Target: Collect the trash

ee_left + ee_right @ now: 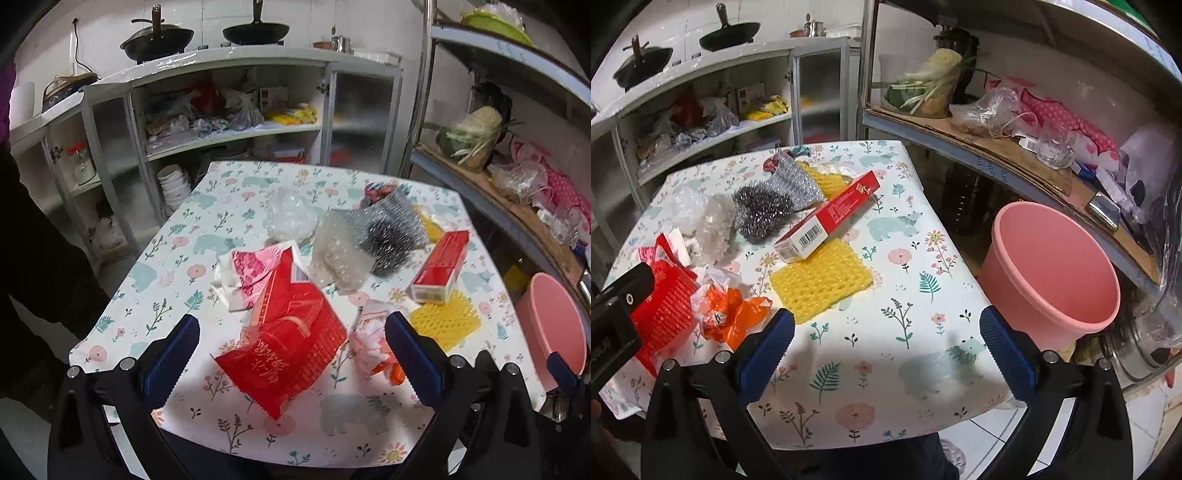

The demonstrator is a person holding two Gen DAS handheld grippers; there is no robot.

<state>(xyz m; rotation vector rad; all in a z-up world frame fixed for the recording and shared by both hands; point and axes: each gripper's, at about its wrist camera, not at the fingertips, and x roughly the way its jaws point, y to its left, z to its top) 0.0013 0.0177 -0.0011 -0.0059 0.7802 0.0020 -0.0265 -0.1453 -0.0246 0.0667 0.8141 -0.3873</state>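
Red bag (284, 343) (Chinese print), barcoded box (827, 221)

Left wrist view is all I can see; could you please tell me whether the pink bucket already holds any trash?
Observer: No; the right wrist view looks into the pink bucket, and what shows of its inside holds nothing.
Operator: Thank you. What is half hidden behind the left gripper?
Observer: A crumpled orange-and-white bag, lying on the table beside the yellow net, apart from the open right gripper.
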